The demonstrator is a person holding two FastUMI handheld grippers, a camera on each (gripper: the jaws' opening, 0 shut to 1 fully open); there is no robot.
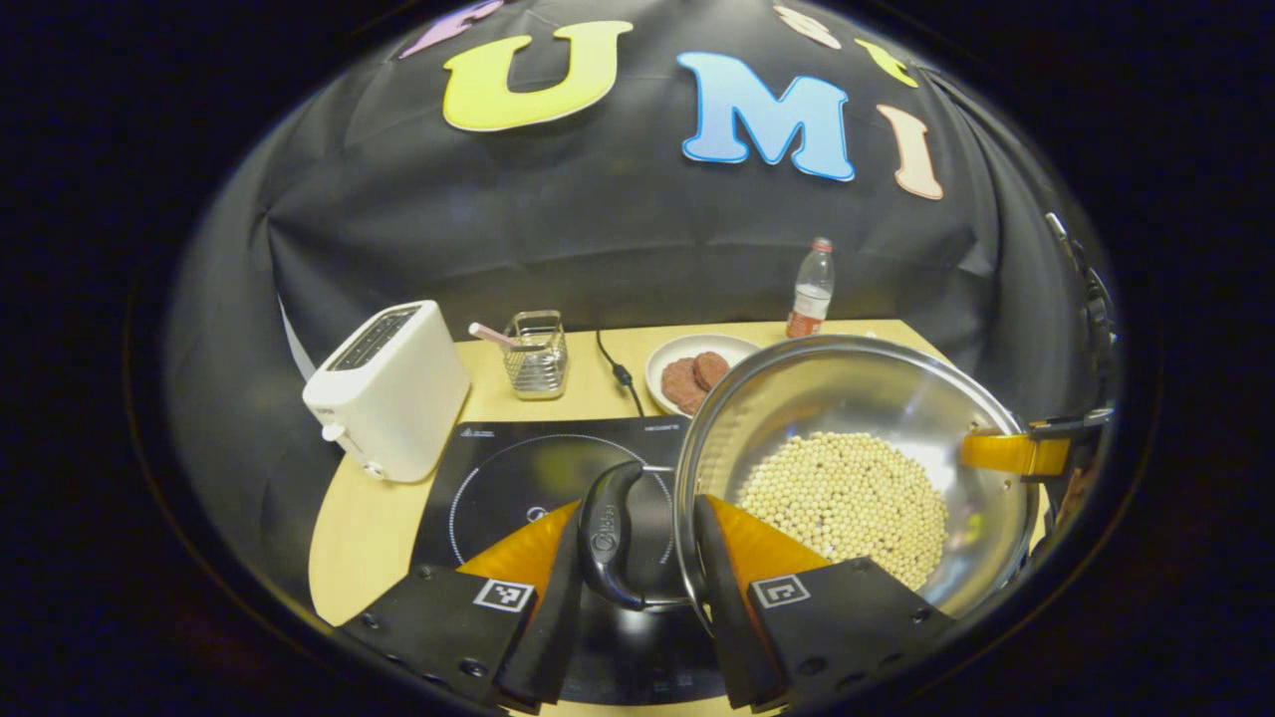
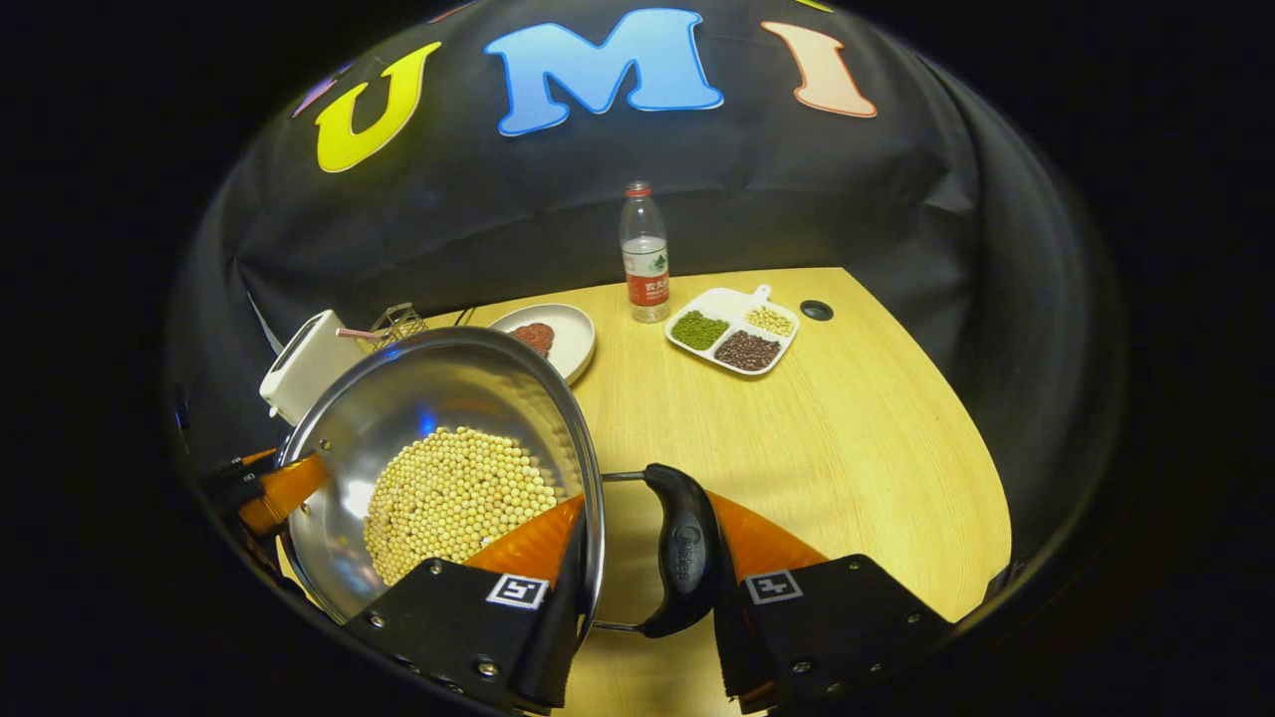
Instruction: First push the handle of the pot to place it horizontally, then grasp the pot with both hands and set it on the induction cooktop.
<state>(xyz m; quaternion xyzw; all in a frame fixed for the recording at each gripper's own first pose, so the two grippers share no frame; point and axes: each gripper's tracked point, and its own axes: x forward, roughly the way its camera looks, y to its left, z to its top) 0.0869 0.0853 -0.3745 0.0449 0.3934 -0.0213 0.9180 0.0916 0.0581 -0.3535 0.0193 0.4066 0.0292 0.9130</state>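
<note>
Going left to right: the white toaster (image 1: 386, 401) and the wire utensil holder (image 1: 535, 353) are being left alone at the back of the counter (image 1: 364, 528), well clear of the action. The induction cooktop (image 1: 518, 478) is sitting just in front of them, and the steel pot (image 1: 857, 448) of soybeans (image 1: 847, 493) is being held just to its right, partly over its edge, so it looks like the carry is nearly done. The left hand-held gripper (image 1: 637, 543) is being clamped across the pot's rim and the black loop handle (image 1: 610, 533), one finger inside, one outside. On the far side, the right hand-held gripper (image 2: 647, 558) is being clamped the same way on the other handle (image 2: 682, 558), probably to keep the pot level so nothing gets spilled.
</note>
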